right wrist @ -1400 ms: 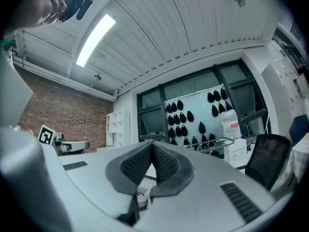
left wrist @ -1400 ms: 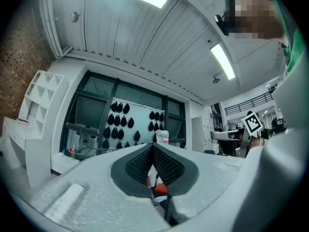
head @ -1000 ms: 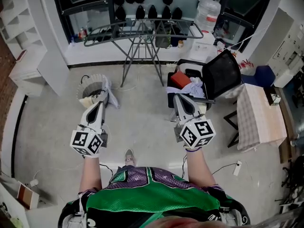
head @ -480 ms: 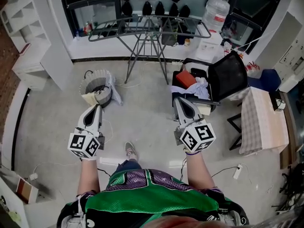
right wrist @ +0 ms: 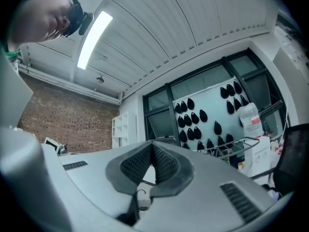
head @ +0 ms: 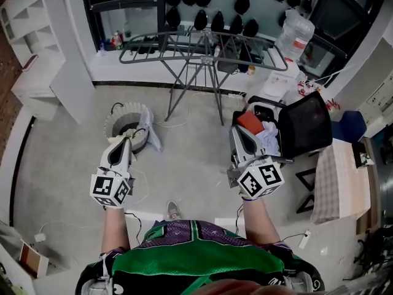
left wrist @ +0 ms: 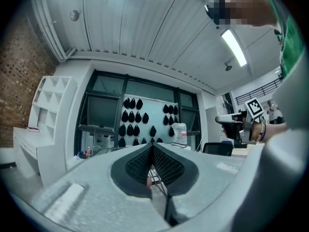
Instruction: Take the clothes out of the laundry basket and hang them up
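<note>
From where I stand, the person holds both arms out in front, a gripper in each hand. The left gripper (head: pixel 126 141) has its jaws pressed together with nothing between them. The right gripper (head: pixel 237 131) is the same, its jaws closed and empty.

The round white ribbed laundry basket (head: pixel 113 114) sits on the grey floor (head: pixel 61 146) just ahead of the left gripper's tip. A pale cloth (head: pixel 151 137) hangs over its right rim and there is more fabric inside.

Just ahead of the right gripper is a black office chair (head: pixel 304 125). Its seat carries a red item (head: pixel 250 121) and crumpled white clothes (head: pixel 268 134).

The grey metal folding drying rack (head: pixel 202 42) stands further back, near the wall, between the basket and the chair.
</note>
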A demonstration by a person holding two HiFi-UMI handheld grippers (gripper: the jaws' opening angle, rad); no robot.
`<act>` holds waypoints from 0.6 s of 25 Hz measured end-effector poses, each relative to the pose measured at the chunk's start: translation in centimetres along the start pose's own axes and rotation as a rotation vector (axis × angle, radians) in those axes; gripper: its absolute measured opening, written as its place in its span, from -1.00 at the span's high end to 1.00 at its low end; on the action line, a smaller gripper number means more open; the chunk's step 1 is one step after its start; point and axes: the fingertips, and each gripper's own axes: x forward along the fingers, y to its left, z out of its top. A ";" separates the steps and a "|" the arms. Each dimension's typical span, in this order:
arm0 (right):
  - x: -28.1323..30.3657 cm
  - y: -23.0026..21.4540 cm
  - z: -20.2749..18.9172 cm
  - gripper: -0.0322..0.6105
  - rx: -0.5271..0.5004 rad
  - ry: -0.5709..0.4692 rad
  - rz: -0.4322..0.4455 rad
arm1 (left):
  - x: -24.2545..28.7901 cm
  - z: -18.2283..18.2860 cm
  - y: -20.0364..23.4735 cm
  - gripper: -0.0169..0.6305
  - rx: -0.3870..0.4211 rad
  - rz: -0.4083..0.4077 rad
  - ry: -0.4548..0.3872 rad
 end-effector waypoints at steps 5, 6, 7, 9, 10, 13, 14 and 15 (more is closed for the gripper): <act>7.9 1.6 0.0 0.90 -0.022 -0.011 0.024 | 2.9 -0.7 6.1 0.90 -0.013 0.002 0.009; 9.2 1.9 -0.1 0.90 -0.028 -0.005 0.027 | 3.3 -0.8 7.2 0.90 -0.012 0.004 0.010; 10.4 2.3 -0.3 0.90 -0.032 0.005 0.028 | 3.6 -0.9 8.3 0.90 -0.011 0.007 0.011; 12.4 2.7 -0.8 0.90 -0.033 0.024 0.032 | 4.2 -1.2 10.3 0.90 -0.017 0.018 0.015; 13.2 2.9 -1.1 0.90 -0.031 0.032 0.036 | 4.5 -1.4 11.1 0.90 -0.025 0.024 0.015; 15.2 3.0 -2.0 0.90 -0.030 0.056 0.045 | 5.1 -2.1 12.9 0.90 -0.039 0.044 0.010; 15.9 3.2 -2.3 0.90 -0.029 0.061 0.051 | 5.1 -2.3 13.4 0.90 -0.038 0.051 0.009; 16.5 3.4 -2.6 0.90 -0.025 0.064 0.060 | 5.1 -2.6 14.0 0.90 -0.038 0.060 0.011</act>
